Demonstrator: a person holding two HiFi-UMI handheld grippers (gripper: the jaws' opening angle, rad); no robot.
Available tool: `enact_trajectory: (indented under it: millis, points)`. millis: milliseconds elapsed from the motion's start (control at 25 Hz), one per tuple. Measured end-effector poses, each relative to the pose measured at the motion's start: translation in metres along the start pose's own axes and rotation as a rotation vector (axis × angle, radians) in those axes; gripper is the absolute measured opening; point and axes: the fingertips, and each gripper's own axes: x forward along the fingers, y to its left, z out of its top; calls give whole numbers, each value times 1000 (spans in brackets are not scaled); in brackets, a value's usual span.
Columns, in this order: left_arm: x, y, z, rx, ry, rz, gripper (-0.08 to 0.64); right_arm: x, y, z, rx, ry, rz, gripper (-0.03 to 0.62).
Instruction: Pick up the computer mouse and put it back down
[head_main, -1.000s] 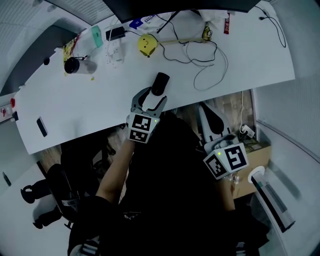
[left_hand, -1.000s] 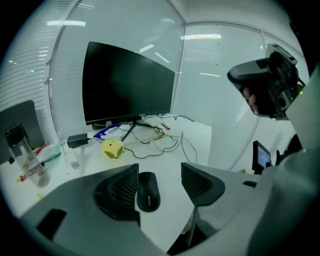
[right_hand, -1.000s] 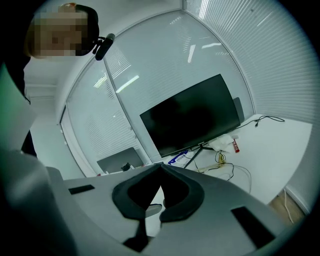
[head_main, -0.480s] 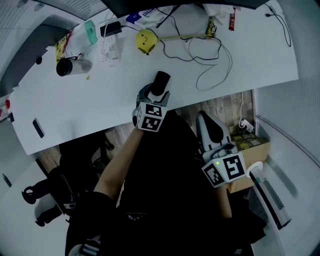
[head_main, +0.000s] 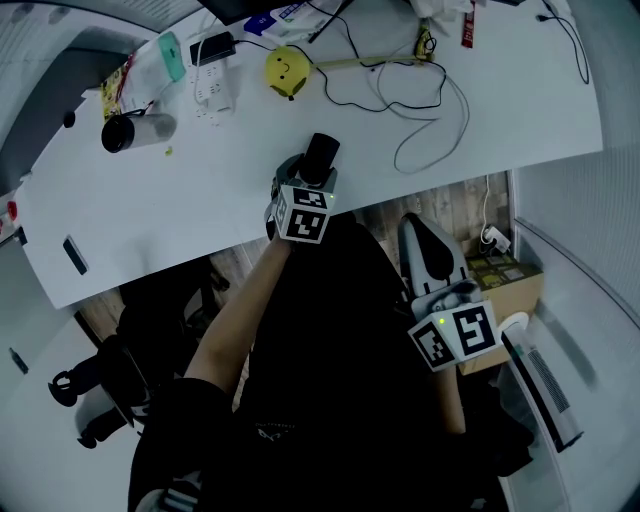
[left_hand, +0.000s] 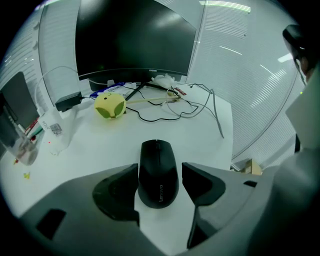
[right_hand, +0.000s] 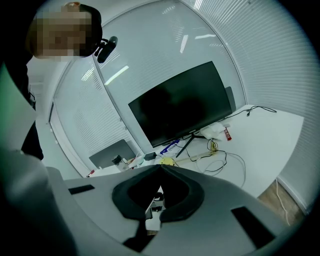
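The left gripper (left_hand: 160, 167) is down at the near edge of the white bench (head_main: 500, 110), with its jaws spread and the black computer mouse (left_hand: 158, 175) lying flat on the bench between them. In the left gripper view the left jaw sits just against the mouse's side, or nearly so, while a thin strip of bench shows between the mouse and the right jaw. The mouse's rear half is between the jaws and its front half reaches beyond the tips, pointing towards the monitor (left_hand: 132, 40). From the head view the marker cube (head_main: 303, 215) of this gripper covers the bench edge, and the mouse shows just past it.

The right gripper (right_hand: 160, 167) is held off the bench, low at the person's right side. Its jaws are pressed together at the tips with nothing between them.

Farther back on the bench sit a yellow ball with a face on it (head_main: 285, 70) and a loose tangle of cables (head_main: 420, 100) to its right. To the left lie a dark cup on its side (head_main: 135, 130) and a white power strip (head_main: 213, 90). A small black object (head_main: 75, 255) lies near the bench's left end.
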Motion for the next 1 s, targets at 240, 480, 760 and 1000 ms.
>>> enact_trajectory:
  millis: [240, 480, 760, 1000]
  points:
    - [5, 5, -2, -16, 24, 29, 258, -4, -1, -1, -2, -14, -8, 0]
    - [5, 6, -2, -26, 60, 80, 256, -13, -6, -1, -12, -21, -22, -2]
    - [4, 6, -2, -42, 59, 87, 255, -18, -4, -1, -17, -32, -18, -2]
    - [-4, 5, -5, -73, 42, 59, 253, -21, -5, -2, -24, -34, -6, -2]
